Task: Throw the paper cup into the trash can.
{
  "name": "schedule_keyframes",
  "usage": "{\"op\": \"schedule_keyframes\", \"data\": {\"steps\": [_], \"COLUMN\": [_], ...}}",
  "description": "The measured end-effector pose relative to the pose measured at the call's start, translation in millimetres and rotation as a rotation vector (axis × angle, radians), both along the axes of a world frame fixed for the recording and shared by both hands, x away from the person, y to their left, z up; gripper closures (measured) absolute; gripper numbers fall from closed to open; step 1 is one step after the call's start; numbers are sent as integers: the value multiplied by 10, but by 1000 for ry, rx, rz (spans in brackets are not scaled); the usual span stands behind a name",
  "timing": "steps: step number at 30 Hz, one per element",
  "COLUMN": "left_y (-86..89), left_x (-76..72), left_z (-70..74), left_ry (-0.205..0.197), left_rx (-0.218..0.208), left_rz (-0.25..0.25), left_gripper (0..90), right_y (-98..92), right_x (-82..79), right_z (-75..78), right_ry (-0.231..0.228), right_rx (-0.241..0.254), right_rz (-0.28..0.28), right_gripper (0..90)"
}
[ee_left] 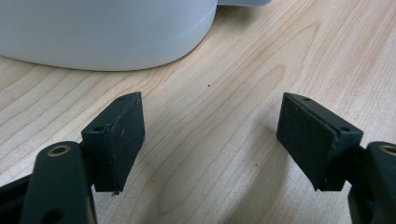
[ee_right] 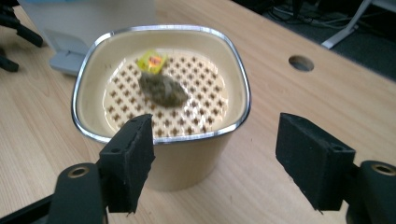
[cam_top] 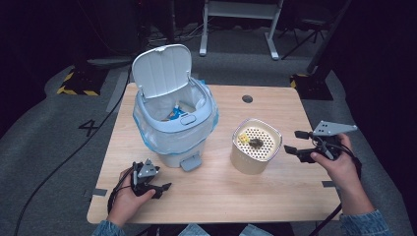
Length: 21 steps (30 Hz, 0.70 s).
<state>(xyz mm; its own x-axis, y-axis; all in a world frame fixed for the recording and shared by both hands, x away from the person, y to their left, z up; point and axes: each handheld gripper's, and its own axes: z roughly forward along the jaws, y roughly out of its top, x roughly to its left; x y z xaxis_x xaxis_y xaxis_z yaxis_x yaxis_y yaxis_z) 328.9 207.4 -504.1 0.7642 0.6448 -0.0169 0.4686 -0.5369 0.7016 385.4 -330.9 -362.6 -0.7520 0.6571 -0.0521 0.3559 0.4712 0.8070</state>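
While dark floor surrounds the wooden table (cam_top: pixel 275 196), both grippers gape, empty.

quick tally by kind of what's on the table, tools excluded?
Bins: 1, white bin, lid up
Cups: 1, beige cup with strainer top
Tea bags: 1, used tea bag lying on the strainer
Total: 3

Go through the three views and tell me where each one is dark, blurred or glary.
High view: the table is lit, the floor and room around it fall into near black. Left gripper view: sharp wood grain, the white bin up close looks soft, with no glare. Right gripper view: the used tea bag in the cup is slightly blurred, and the metal rim glints.
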Motion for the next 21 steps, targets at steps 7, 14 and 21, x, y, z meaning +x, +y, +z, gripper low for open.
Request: {"op": "schedule_keyframes", "data": {"steps": [7,14,21], "left_y": [0,0,0], "left_x": [0,2,3], "left_z": [0,0,0], "left_ry": [1,3,3], "left_rx": [0,-3,-2], "left_rz": [0,1,0], "left_gripper": [240,239,238], "right_y": [-140,-244,-259], "right_x": [-78,-145,-184], "right_z": [-295,-599,-853], "right_ry": [34,68,92], "right_rx": [41,75,34], "right_rz": [-33,-69,-83], "right_gripper": [282,276,268]}}
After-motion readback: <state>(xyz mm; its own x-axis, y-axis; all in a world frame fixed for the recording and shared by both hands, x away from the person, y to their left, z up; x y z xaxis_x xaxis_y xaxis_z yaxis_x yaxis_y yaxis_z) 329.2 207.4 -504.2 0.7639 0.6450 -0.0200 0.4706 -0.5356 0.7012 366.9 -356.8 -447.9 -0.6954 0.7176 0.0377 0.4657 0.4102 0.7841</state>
